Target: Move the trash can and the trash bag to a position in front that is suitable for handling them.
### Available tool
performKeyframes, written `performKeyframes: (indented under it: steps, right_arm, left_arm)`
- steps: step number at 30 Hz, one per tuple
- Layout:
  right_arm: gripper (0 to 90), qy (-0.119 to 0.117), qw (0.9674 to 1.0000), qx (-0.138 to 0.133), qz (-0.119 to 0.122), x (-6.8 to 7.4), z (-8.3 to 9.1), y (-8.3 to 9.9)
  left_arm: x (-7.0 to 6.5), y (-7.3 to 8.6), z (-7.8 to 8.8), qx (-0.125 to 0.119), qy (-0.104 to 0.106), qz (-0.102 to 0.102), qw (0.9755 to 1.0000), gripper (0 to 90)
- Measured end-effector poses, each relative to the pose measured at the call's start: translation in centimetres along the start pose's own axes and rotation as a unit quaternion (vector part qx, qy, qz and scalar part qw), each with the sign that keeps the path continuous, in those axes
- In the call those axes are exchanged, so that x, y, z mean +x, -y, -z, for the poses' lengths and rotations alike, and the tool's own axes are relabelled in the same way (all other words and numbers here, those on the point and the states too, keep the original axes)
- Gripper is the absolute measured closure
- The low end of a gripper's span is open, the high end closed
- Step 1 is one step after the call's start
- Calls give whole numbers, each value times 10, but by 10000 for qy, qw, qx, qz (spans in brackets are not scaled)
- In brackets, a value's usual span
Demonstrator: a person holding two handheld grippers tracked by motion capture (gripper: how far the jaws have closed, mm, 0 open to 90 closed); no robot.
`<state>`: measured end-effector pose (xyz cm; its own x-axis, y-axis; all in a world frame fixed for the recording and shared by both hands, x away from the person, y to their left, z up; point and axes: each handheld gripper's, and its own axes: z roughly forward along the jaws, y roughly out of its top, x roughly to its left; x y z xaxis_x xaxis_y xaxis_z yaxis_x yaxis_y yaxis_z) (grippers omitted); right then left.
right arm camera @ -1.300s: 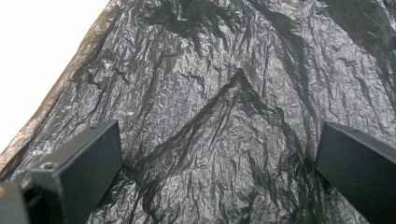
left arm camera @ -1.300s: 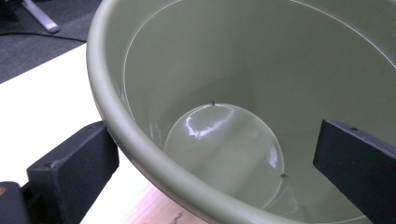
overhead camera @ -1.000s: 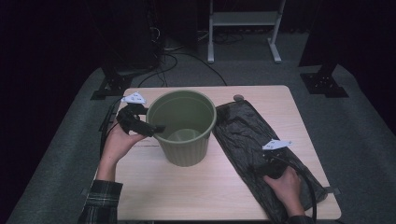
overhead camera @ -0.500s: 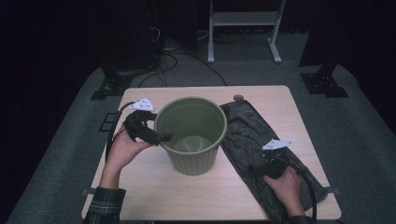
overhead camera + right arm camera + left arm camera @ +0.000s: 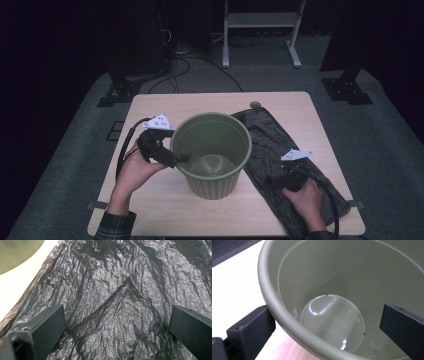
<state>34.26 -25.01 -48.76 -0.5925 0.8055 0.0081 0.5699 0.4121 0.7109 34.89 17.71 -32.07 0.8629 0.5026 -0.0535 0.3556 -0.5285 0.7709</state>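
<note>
The left gripper (image 5: pixel 325 327) straddles the green bin's (image 5: pixel 212 152) rim, jaws wide; close up, the right gripper (image 5: pixel 117 332) hovers wide over the crinkled black bag (image 5: pixel 120 290).

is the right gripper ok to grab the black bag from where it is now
Probably yes. The right gripper hangs right over the black bag with its jaws open and the crinkled plastic between them, nothing on top of it. The green bin stands off to the side, straddled at its rim by the left gripper.
</note>
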Motion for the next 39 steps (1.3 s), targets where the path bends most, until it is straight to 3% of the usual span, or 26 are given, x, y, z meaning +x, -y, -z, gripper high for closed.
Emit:
performKeyframes:
  steps: [7, 15, 23, 27, 39]
  right_arm:
    - [0, 0, 10000, 0, -5, 0, 0, 0]
    - [0, 0, 10000, 0, -6, 0, 0, 0]
    - [0, 0, 10000, 0, -5, 0, 0, 0]
    - [0, 0, 10000, 0, -1, 0, 0, 0]
    - [0, 0, 10000, 0, -6, 0, 0, 0]
  left_arm:
    - [-8, 2, -1, 9, 96, 17, 10000, 0]
    - [0, -2, 5, -257, 19, 99, 9996, 0]
    - [8, -8, 31, -629, -187, 177, 9977, 0]
    - [7, 1, 47, -749, -333, 211, 9964, 0]
    - [0, 27, 71, -735, -601, 247, 9952, 0]
